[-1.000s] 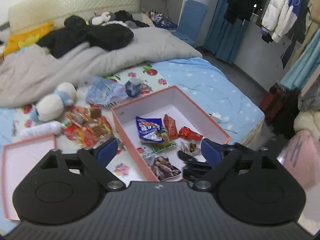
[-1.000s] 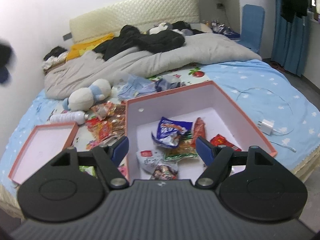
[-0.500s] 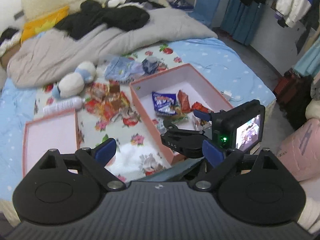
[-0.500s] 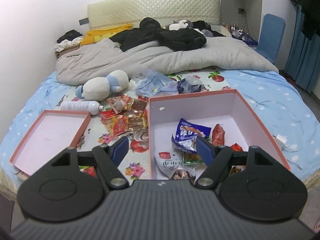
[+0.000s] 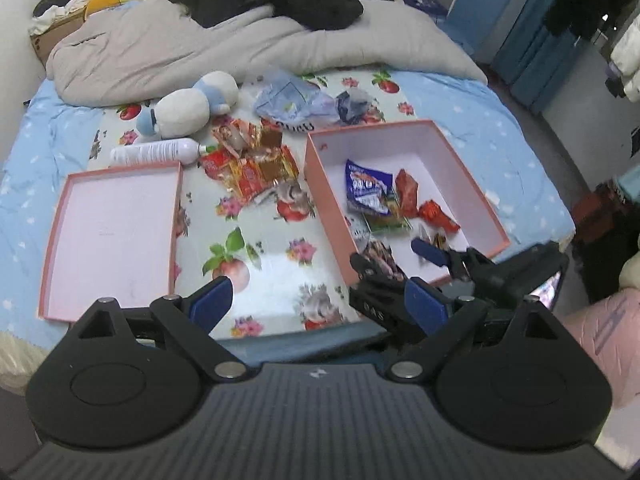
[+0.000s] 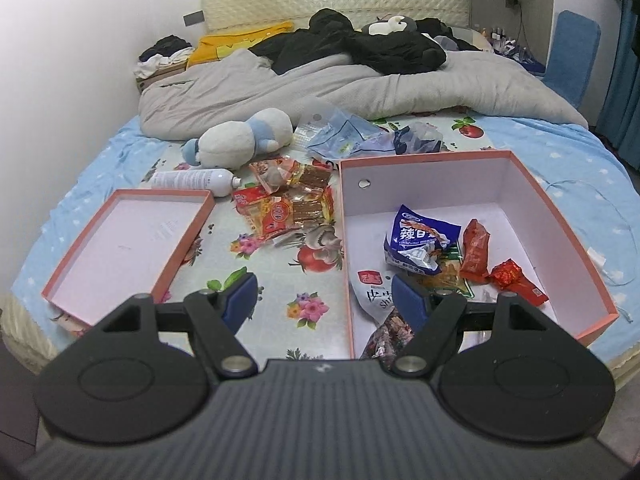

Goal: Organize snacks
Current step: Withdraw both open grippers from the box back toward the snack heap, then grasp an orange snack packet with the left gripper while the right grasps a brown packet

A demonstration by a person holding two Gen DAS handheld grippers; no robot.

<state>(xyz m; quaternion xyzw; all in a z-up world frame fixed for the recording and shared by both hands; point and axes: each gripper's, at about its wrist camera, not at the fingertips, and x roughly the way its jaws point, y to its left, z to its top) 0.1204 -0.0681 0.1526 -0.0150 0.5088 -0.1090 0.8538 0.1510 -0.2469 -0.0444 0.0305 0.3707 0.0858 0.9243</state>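
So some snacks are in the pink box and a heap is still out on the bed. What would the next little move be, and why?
Probably the left tool should reach forward to the snack pile on the sheet. Both tools are open and empty, the pile lies between the lid and the pink box, and the right tool sits nearer the box.

Left gripper (image 5: 318,300) jaws wide apart, nothing between the pads, pointing steeply down. Right gripper (image 6: 324,294) also spread wide and empty, angled down less steeply. In the left wrist view the right gripper (image 5: 394,256) sits just ahead, lower right, blue fingertips (image 5: 430,251) parted.
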